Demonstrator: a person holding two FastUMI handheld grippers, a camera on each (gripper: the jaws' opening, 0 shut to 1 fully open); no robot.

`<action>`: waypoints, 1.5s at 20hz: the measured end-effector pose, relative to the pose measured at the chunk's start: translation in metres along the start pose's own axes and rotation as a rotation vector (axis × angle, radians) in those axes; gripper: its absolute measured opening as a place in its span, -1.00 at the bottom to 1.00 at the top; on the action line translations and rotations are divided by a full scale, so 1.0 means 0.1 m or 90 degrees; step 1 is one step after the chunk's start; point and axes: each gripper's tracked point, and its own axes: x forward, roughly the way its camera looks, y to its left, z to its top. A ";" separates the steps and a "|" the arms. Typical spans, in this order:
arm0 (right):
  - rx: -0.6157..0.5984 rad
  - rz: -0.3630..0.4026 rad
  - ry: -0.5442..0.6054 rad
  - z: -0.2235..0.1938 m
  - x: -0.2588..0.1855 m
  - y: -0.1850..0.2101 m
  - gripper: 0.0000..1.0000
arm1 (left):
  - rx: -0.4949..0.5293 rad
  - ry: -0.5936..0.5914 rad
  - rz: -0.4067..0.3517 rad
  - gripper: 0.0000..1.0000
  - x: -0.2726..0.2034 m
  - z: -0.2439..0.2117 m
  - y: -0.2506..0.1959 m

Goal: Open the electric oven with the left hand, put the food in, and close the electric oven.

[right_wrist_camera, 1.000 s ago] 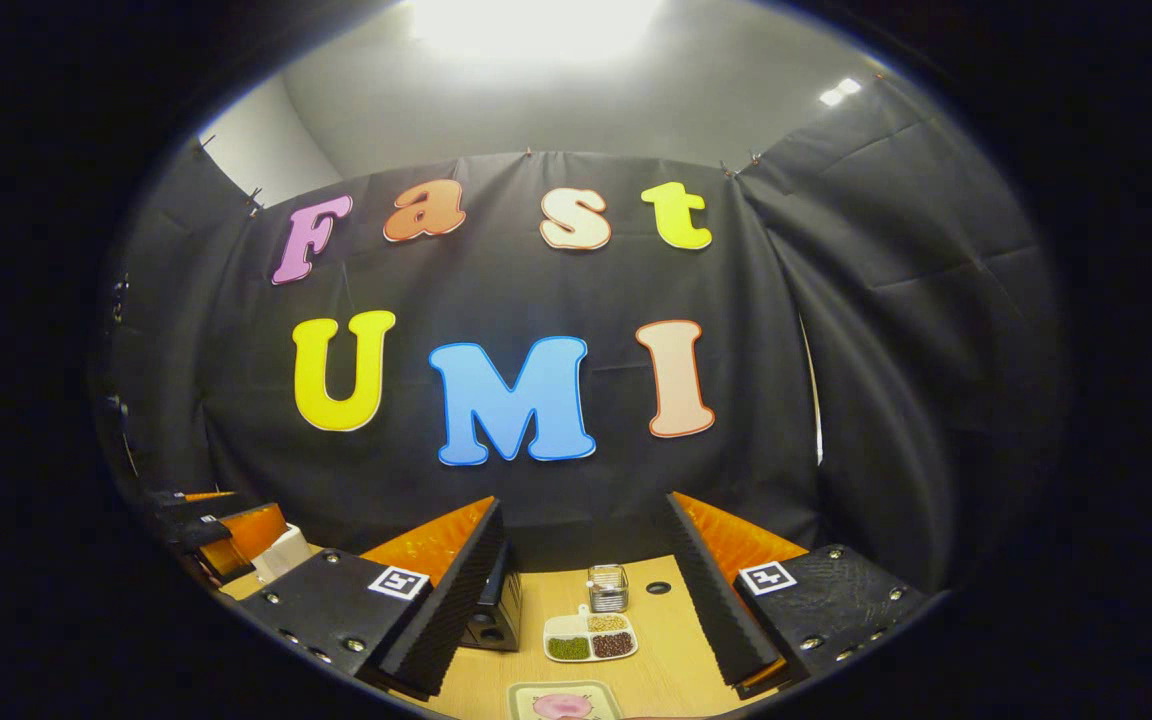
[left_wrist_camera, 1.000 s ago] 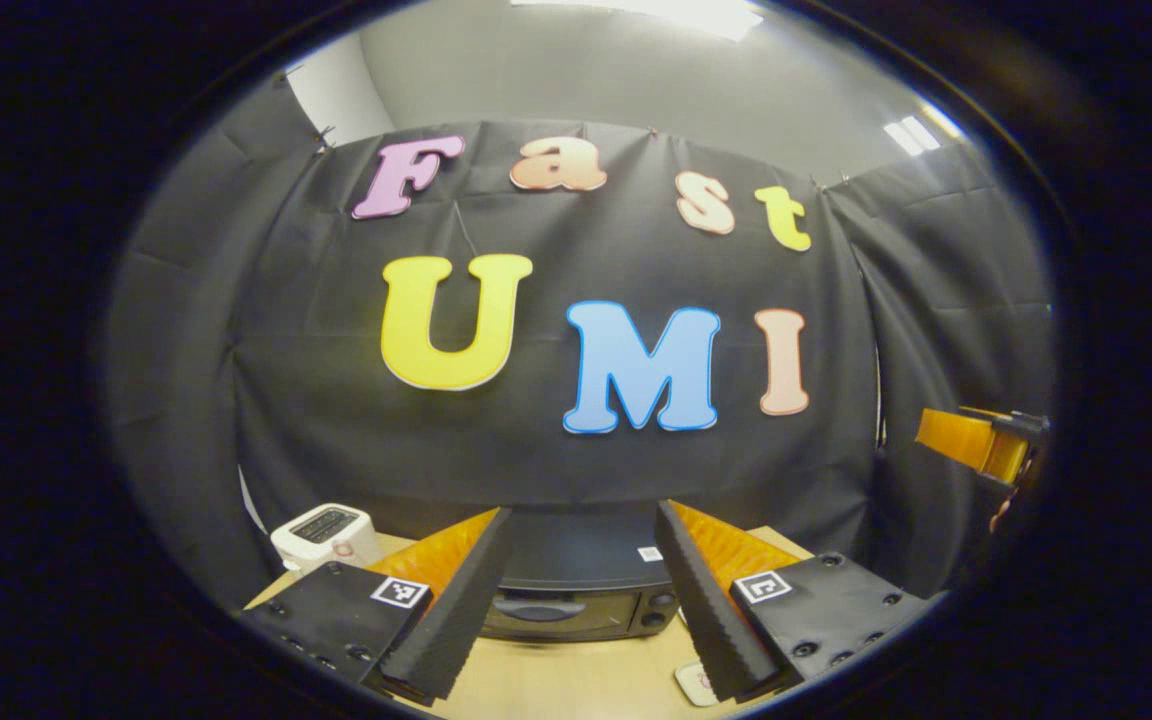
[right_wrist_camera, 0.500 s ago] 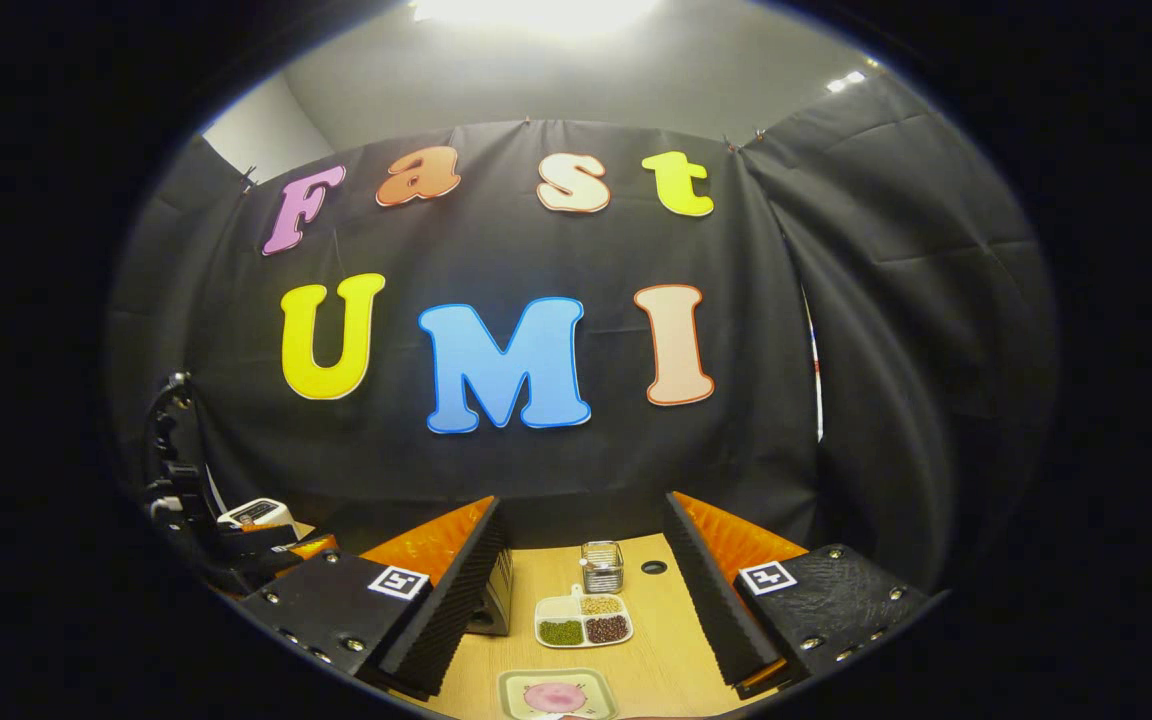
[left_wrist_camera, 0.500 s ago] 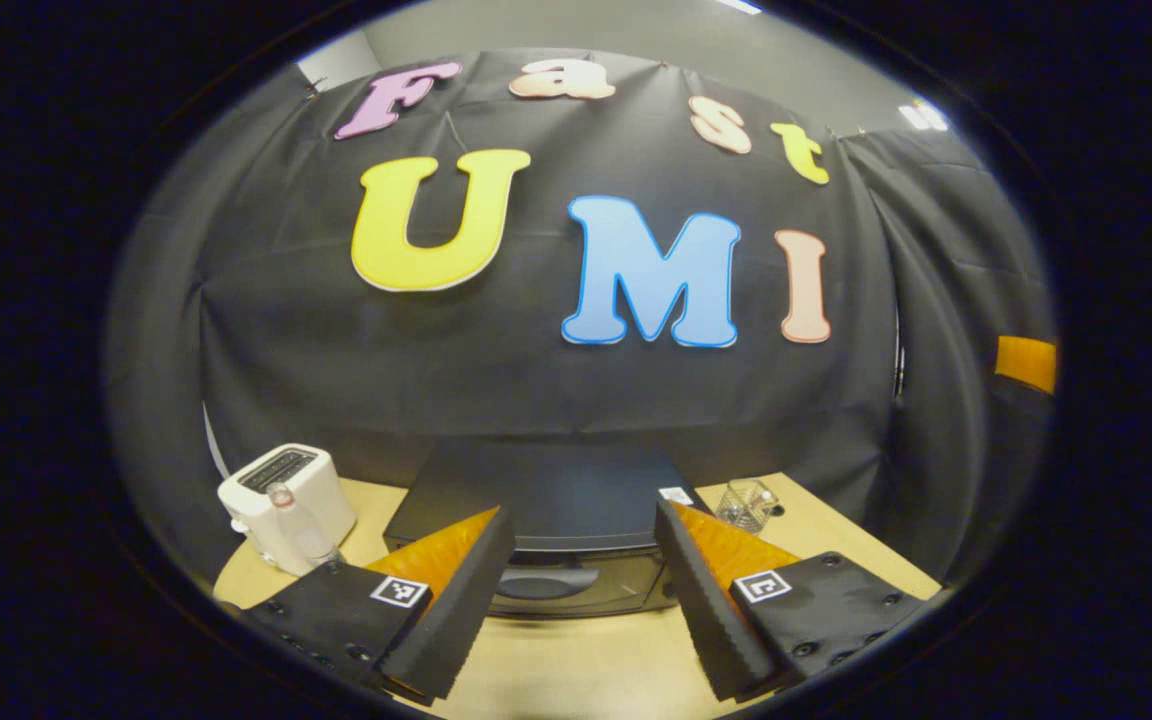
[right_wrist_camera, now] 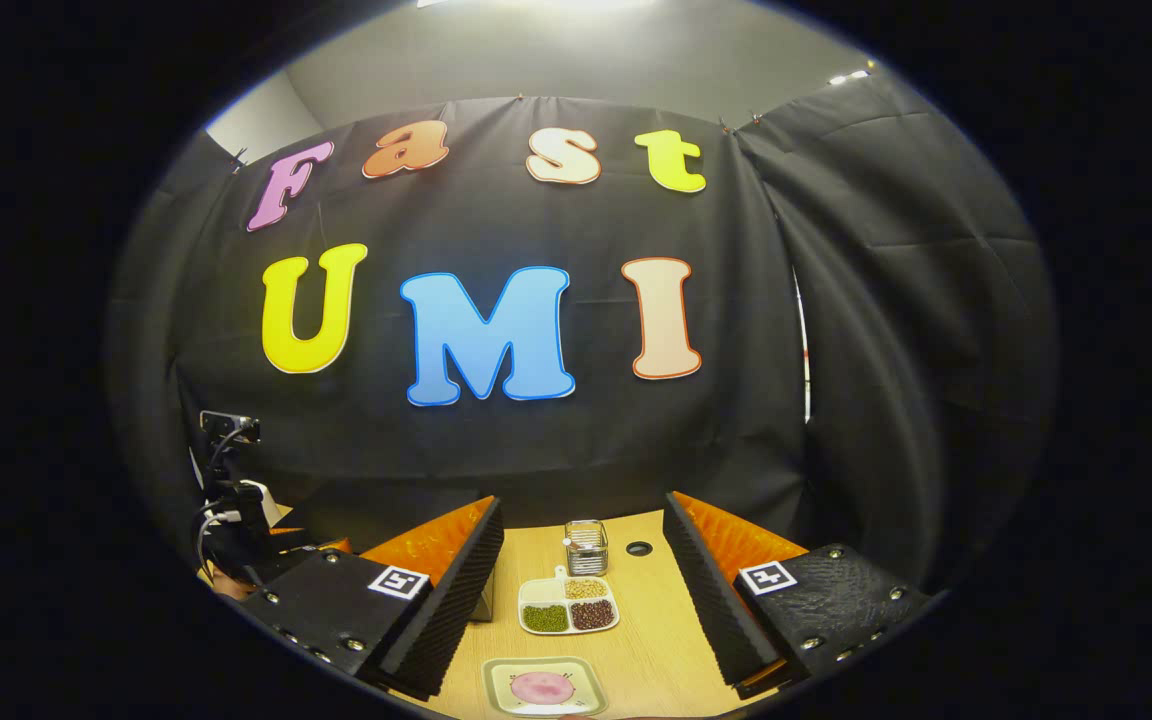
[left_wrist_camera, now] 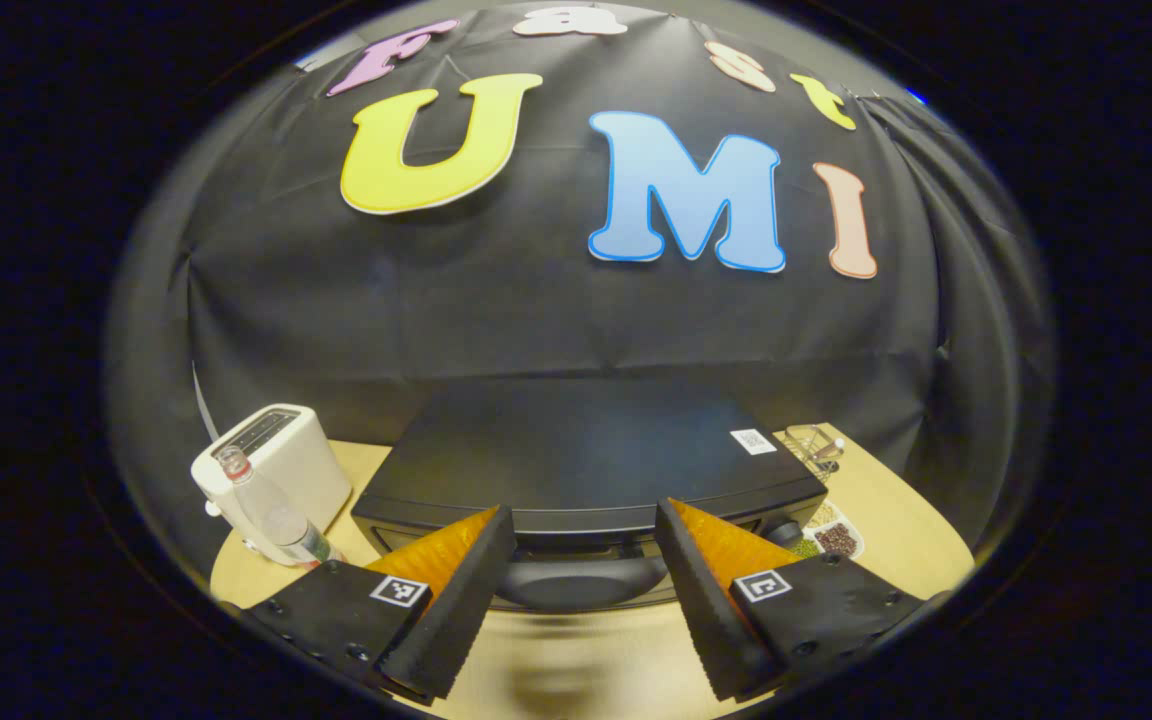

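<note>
The black electric oven [left_wrist_camera: 586, 450] stands on the wooden table just ahead in the left gripper view, door closed, its dark curved handle [left_wrist_camera: 581, 580] low between my fingers. My left gripper [left_wrist_camera: 584, 600] is open, fingers spread to either side of the handle and apart from it. In the right gripper view a pale plate [right_wrist_camera: 543, 687] with a pink piece of food lies at the bottom on the table. My right gripper [right_wrist_camera: 581, 600] is open above the table, holding nothing. The left gripper's body [right_wrist_camera: 231, 520] with cables shows at the far left there.
A white toaster [left_wrist_camera: 271, 470] and a clear bottle [left_wrist_camera: 266, 510] stand left of the oven. A divided dish of beans [right_wrist_camera: 568, 605] and a small wire holder [right_wrist_camera: 586, 540] sit on the table [right_wrist_camera: 636, 600] right of the oven. Black cloth walls close the back and sides.
The left gripper has dropped and moved in toward the oven, whose top and handle now loom large. The right gripper tilted down slightly, bringing more of the plate into view.
</note>
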 end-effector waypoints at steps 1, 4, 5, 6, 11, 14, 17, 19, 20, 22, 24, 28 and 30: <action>-0.001 -0.001 0.000 0.01 0.01 0.00 0.94 | 0.002 0.007 0.000 0.89 0.05 -0.04 0.00; -0.005 -0.006 -0.002 0.01 0.00 -0.01 0.94 | 0.018 0.020 0.026 0.96 0.08 -0.15 0.07; -0.004 -0.007 -0.002 0.01 0.00 -0.02 0.94 | 0.030 0.026 0.029 0.89 0.09 -0.21 0.07; -0.002 -0.006 0.000 0.00 0.00 -0.01 0.94 | 0.032 0.008 0.027 0.89 0.09 -0.17 0.07; 0.004 0.000 0.003 0.00 0.00 0.03 0.94 | 0.018 0.021 0.028 0.91 0.01 -0.24 0.06; 0.002 0.008 -0.002 0.01 -0.04 0.04 0.94 | 0.011 0.028 0.031 0.99 -0.10 -0.33 0.05; 0.002 0.013 -0.001 0.01 -0.08 0.04 0.94 | 0.018 0.034 0.039 0.99 -0.26 -0.45 0.03; 0.002 0.017 0.000 0.00 -0.11 0.04 0.94 | 0.021 0.039 0.042 0.99 -0.37 -0.54 0.01; 0.001 0.018 0.001 -0.01 -0.14 0.03 0.94 | 0.022 0.043 0.043 0.99 -0.41 -0.59 0.01; -0.001 0.017 0.002 -0.03 -0.18 0.00 0.94 | 0.022 0.054 0.044 0.99 -0.49 -0.70 0.00; 0.002 0.016 0.006 -0.05 -0.22 -0.02 0.94 | 0.019 0.065 0.042 0.90 -0.55 -0.81 -0.02; 0.005 0.015 0.011 -0.08 -0.28 -0.03 0.94 | 0.024 0.096 0.039 1.00 -0.66 -1.04 -0.03; 0.003 0.018 0.014 -0.08 -0.32 -0.01 0.94 | 0.021 0.111 0.038 0.98 -0.70 -1.16 -0.04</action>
